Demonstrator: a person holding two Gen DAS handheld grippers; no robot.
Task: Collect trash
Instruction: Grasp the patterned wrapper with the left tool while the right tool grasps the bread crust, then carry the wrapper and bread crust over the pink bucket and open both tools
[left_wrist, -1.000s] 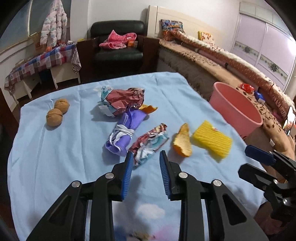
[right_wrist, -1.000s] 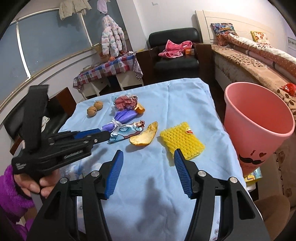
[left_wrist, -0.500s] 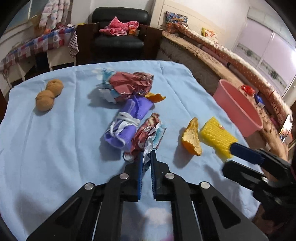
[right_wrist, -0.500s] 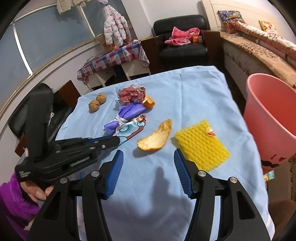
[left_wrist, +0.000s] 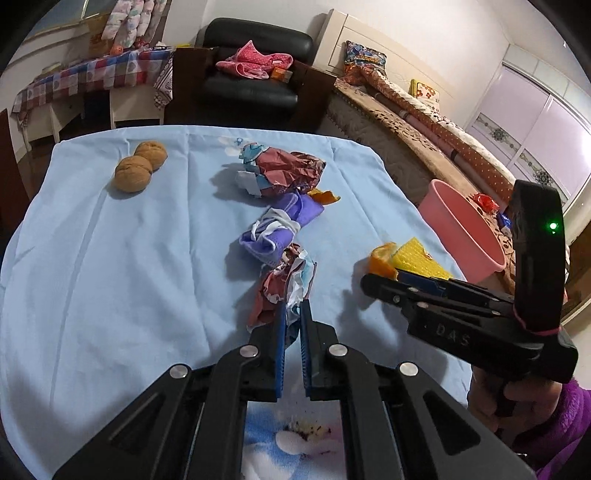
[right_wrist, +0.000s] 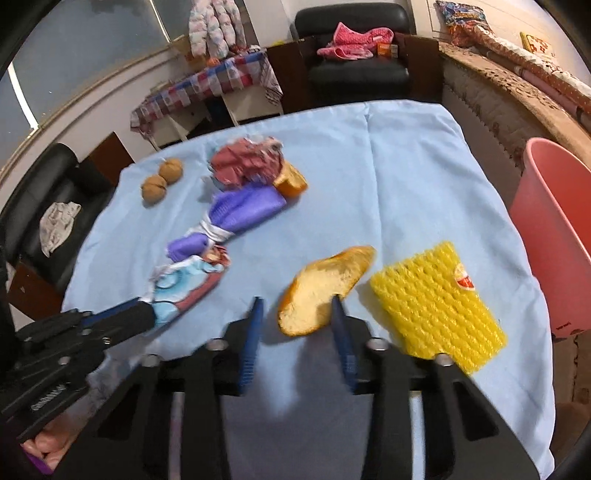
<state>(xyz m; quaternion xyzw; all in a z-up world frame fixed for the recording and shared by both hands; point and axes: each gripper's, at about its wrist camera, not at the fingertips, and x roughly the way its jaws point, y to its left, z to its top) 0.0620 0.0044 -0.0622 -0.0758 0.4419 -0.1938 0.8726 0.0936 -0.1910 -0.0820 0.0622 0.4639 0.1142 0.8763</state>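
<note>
The left claw (left_wrist: 291, 325) has its blue ribbed pads pressed together on the near end of a crumpled red, white and blue snack wrapper (left_wrist: 284, 284), whose pinched edge is hidden between them. The right claw (right_wrist: 297, 314) stands apart, its pads either side of the near end of a curled orange peel (right_wrist: 325, 284); motion blur makes it hard to tell whether either pad touches the peel. Just beside the peel lies a yellow foam fruit net (right_wrist: 436, 299), dimpled like honeycomb, its near corner covered by the claw's black frame. All rests on a tabletop (left_wrist: 110, 258) draped in wrinkled pale blue cloth. Beyond the held wrapper lies a twisted purple bag (left_wrist: 280, 229), then a wadded maroon foil packet (left_wrist: 284, 171) with a small orange peel scrap (left_wrist: 325, 196) half tucked behind. Two rough brown walnuts (left_wrist: 140, 166) touch each other at the far left. A smooth pink plastic bin (right_wrist: 554, 236) stands off the right edge, partly cut off.
</note>
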